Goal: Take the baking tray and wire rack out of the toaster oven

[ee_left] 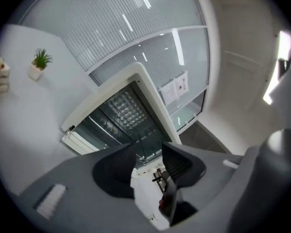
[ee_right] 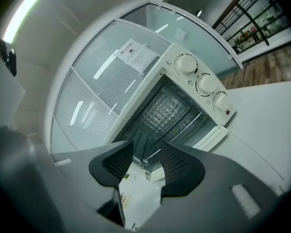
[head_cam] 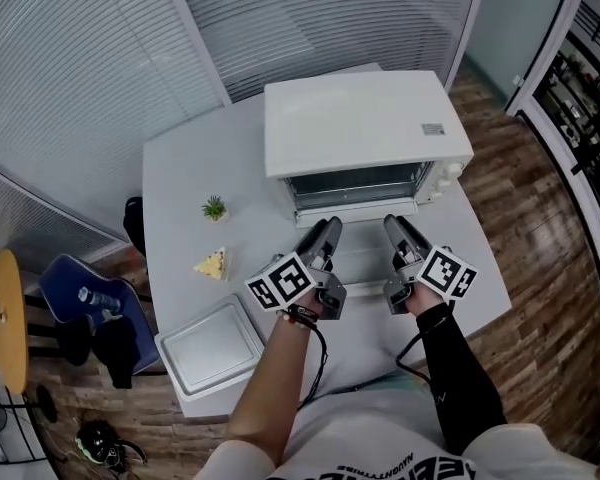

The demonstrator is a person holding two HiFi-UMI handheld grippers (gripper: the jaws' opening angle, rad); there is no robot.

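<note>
The left tool [head_cam: 331,225] and right tool [head_cam: 392,221], both spread and empty, should level out, enter the oven [head_cam: 360,128] and pinch the rack [head_cam: 356,184] evenly.

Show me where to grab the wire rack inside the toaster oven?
Grip the wire rack by its front bar, coming in level from the open front of the toaster oven. The rack lies flat, that thin bar faces out, and walls close every other side.
</note>
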